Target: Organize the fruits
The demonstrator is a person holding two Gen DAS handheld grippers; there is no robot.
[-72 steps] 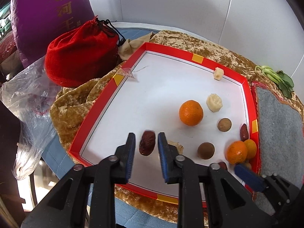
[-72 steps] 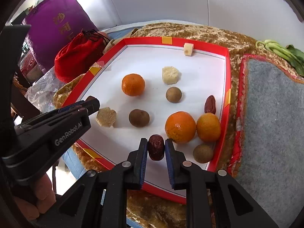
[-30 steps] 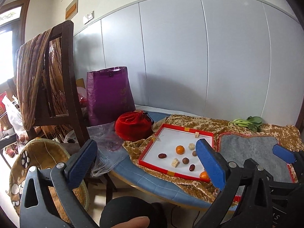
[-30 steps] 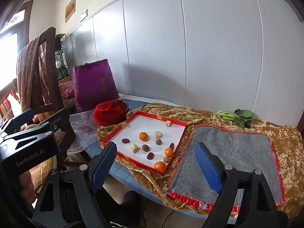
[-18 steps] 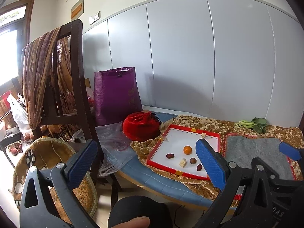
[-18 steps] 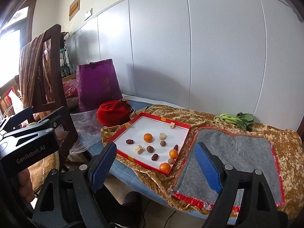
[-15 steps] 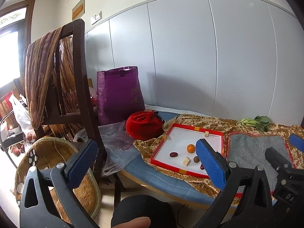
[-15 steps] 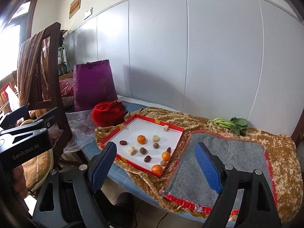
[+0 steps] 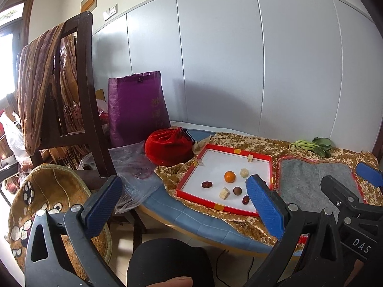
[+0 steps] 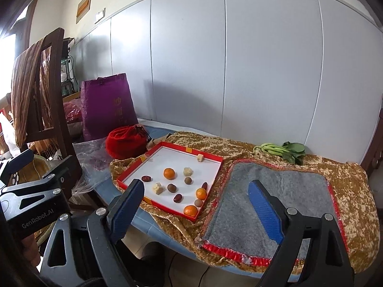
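Having let go of the dark red dates, the left gripper (image 9: 184,201) and the right gripper (image 10: 198,201) now hang spread wide and empty, far back from the red-rimmed white tray (image 10: 210,159) at frame centre, where the fruits lie, so organizing seems finished.

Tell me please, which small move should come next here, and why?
Probably bring the left gripper back toward the red tray. Both grippers, the right gripper too, are open, empty and well back from the table, while the oranges, red dates and brown fruits lie scattered, unsorted.
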